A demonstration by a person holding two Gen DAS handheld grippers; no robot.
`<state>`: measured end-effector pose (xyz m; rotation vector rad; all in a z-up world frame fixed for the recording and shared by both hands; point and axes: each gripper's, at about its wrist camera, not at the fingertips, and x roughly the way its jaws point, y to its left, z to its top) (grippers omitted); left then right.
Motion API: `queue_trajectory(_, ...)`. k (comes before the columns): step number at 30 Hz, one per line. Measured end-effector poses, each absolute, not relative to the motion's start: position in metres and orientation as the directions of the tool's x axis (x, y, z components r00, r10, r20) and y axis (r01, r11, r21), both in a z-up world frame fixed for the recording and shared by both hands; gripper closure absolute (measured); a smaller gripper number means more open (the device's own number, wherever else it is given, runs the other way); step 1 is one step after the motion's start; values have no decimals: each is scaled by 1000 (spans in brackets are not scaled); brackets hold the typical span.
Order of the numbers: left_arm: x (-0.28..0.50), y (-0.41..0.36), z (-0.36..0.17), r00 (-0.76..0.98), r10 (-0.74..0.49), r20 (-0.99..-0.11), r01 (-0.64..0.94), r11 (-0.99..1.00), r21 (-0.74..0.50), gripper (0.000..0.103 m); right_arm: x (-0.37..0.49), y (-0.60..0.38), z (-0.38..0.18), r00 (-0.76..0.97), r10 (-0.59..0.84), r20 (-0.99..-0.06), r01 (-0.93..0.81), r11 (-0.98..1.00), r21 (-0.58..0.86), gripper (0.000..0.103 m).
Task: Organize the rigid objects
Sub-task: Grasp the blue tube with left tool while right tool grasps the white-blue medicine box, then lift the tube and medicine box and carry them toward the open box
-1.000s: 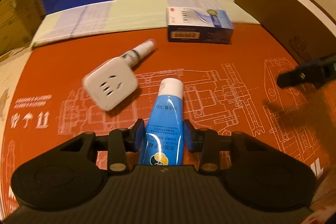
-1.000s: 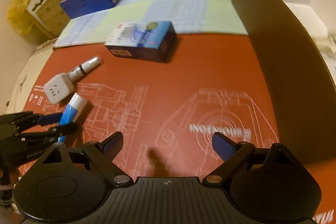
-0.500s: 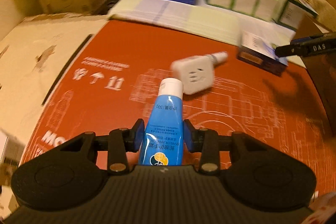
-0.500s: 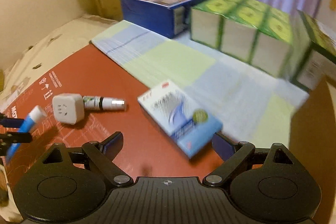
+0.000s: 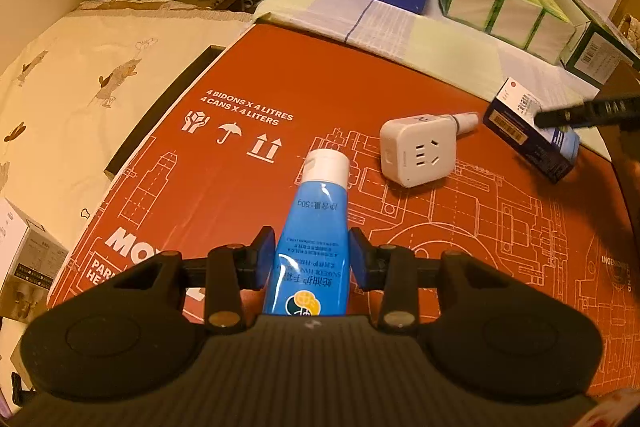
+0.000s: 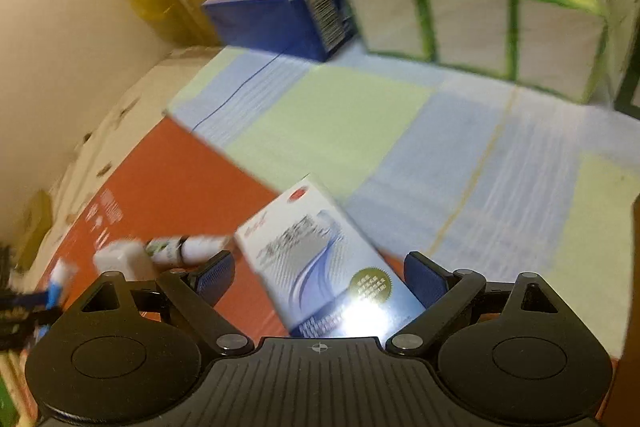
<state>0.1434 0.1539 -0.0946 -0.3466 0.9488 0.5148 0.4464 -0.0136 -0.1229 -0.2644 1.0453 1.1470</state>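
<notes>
Since 1 second ago, my right gripper [image 6: 318, 277] has swung over the blue box [image 6: 332, 267], jaws wide, box between them at 12 o'clock; I should centre before closing. Left gripper [image 5: 311, 258] grips the blue tube [image 5: 310, 239].

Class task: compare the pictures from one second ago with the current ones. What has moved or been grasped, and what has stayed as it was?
The right gripper, jaws open, swung from bare red cardboard to straddle the small blue-and-white box without gripping it. The left gripper turned left, carrying the blue tube. Unchanged: the tube stays clamped; the white socket adapter, spray bottle and box lie where they were.
</notes>
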Motion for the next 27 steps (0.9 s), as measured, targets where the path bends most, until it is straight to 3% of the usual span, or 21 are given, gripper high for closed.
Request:
queue_trajectory(8,156,159,-96,477,260,-840,-553,831,-57,69,397,7,-126,86,550,-831,-895,410,178,14)
queue_trajectory(17,157,165,-96,475,262,-840,-557,828,-57,69,397,38,-138,173,480,-860,-878,472,86,15)
queue_trajectory(18,157,166,-96,474,262,-841,-558,828,-56,69,397,39,-140,180,474,-862,-876,475,78,18)
queue_trajectory(19,157,166,-96,473,263,-841,-559,828,-55,69,396,40,-141,183,466,-865,-877,476,70,34)
queue_trajectory(20,156,167,-96,473,263,-841,-559,828,-56,69,395,41,-143,182,453,-873,-878,474,64,41)
queue_trajectory(27,156,167,-91,484,260,-836,-548,834,-58,69,382,28,-136,198,468,-861,-881,471,53,42)
